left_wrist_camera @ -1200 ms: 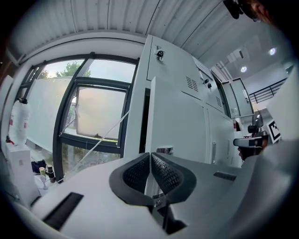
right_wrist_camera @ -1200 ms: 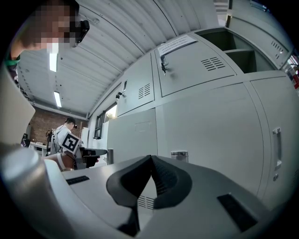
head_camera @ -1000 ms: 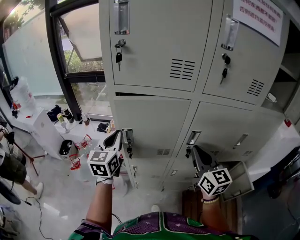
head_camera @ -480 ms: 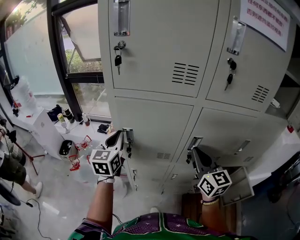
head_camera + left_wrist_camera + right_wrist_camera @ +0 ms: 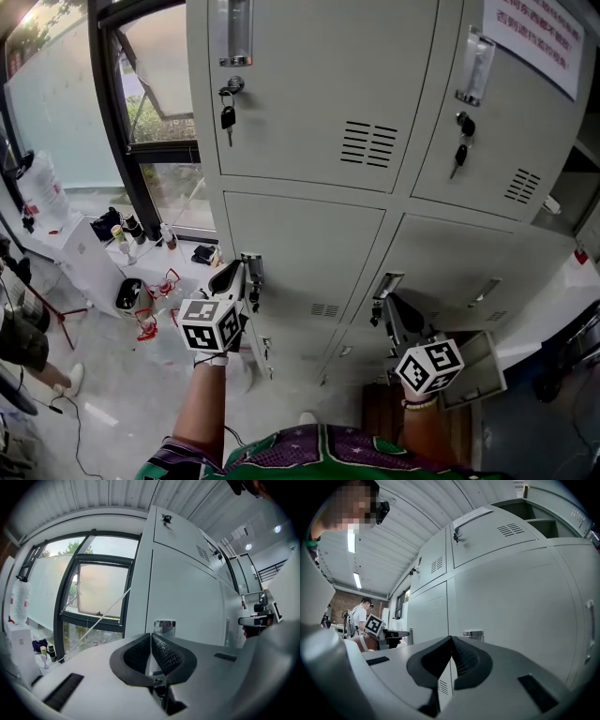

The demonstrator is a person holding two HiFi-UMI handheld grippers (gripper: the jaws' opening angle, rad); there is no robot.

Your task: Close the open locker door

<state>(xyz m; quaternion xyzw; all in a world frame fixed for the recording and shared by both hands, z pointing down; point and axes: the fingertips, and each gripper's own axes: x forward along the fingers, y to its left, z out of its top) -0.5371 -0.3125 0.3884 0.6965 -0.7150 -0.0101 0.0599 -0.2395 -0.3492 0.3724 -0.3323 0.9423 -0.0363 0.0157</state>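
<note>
The pale floor [image 5: 122, 389] carries the grey lockers [image 5: 309, 94] and a low white stand [image 5: 86, 255] topped with small bottles [image 5: 125, 231].

The red-print notice [image 5: 530, 37] (upper right) is cut off, its print unreadable

The tall pale grey metal locker doors [image 5: 309, 103] are a uniform matt grey-beige, each with a block of dark louvre slots. The rectangular handle plates [image 5: 234, 33] are bright chrome, and the hanging keys [image 5: 228, 117] have black heads. At 1 o'clock, the paper notice [image 5: 530, 37] is white with red print. At 10 o'clock, the window frame [image 5: 108, 122] is black. The left gripper [image 5: 151, 637] and right gripper [image 5: 451, 639] have pale grey shells and black ribbed pads. Each carries a white marker cube [image 5: 208, 326] with black square patterns. At 6 o'clock, the person's shirt [image 5: 319, 455] is green with purple and white motifs.
</note>
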